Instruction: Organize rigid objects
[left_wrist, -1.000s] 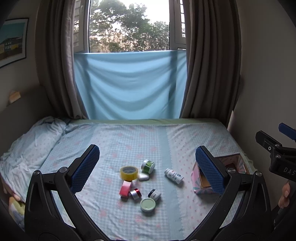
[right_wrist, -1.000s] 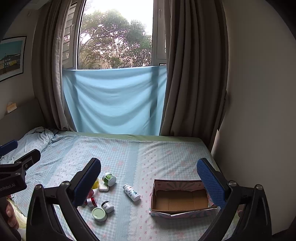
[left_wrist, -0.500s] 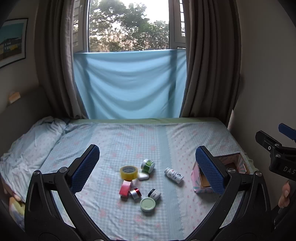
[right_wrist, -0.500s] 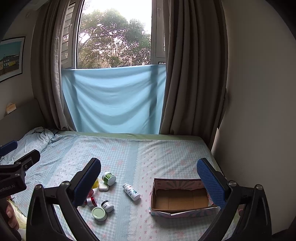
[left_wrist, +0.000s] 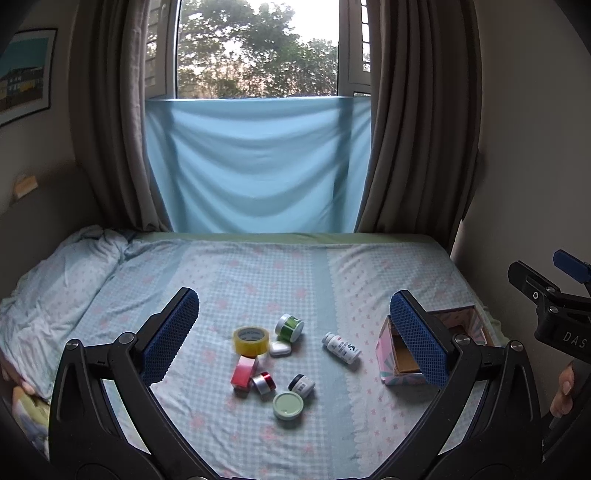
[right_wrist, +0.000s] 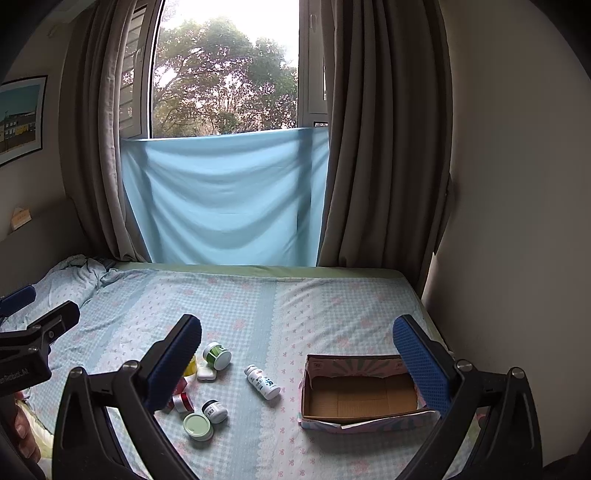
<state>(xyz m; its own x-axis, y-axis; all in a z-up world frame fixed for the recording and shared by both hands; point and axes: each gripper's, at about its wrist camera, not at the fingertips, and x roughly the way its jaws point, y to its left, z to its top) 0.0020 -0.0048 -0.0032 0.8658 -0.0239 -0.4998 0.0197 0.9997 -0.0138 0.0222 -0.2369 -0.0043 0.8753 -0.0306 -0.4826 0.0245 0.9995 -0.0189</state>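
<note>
Several small items lie on the bed: a yellow tape roll (left_wrist: 251, 340), a green-banded jar (left_wrist: 289, 327), a white case (left_wrist: 280, 348), a pink box (left_wrist: 244, 372), a red-banded tin (left_wrist: 263, 382), a black-lidded jar (left_wrist: 301, 384), a pale green jar (left_wrist: 288, 405) and a white bottle (left_wrist: 341, 348). An empty cardboard box (right_wrist: 364, 395) sits to their right. My left gripper (left_wrist: 291, 332) is open and empty, held above the items. My right gripper (right_wrist: 295, 354) is open and empty above the bottle (right_wrist: 262, 381) and the box.
A crumpled quilt (left_wrist: 48, 291) lies at the bed's left. A wall (right_wrist: 517, 221) runs along the bed's right edge. Grey curtains (left_wrist: 413, 129) and a blue cloth (left_wrist: 255, 166) hang at the far end under the window.
</note>
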